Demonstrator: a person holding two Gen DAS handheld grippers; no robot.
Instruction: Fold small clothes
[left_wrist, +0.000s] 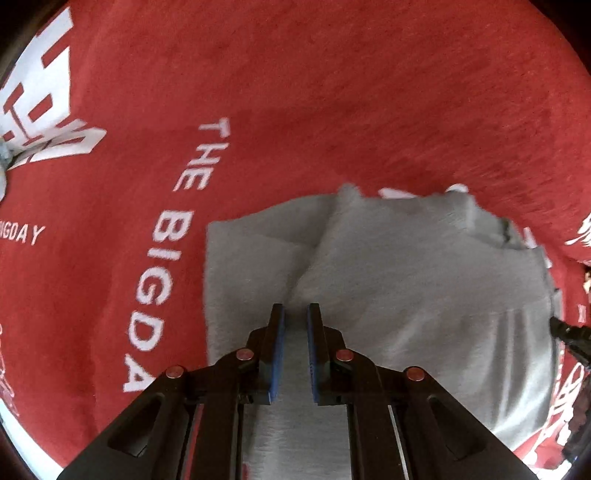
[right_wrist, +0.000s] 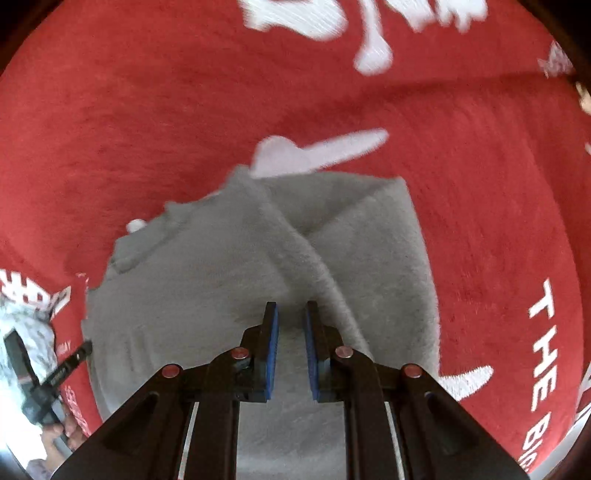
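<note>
A small grey garment (left_wrist: 406, 277) lies partly folded on a red cloth, with a raised crease running up from my fingers. My left gripper (left_wrist: 295, 310) points steeply down at its near left part, blue pads close together with grey fabric pinched between them. The right wrist view shows the same grey garment (right_wrist: 221, 266) with a diagonal folded edge. My right gripper (right_wrist: 291, 308) is shut on the fabric beside that edge. A black finger (left_wrist: 563, 330) of the right gripper shows at the garment's right edge, and the left gripper's finger (right_wrist: 74, 360) at its left edge.
The red cloth (left_wrist: 295, 92) with white lettering covers the whole surface around the garment and spreads wide beyond it (right_wrist: 147, 129). A person's hand (right_wrist: 55, 432) holds the left gripper at the lower left. A pale strip of the surface's edge shows at the bottom left (left_wrist: 33, 443).
</note>
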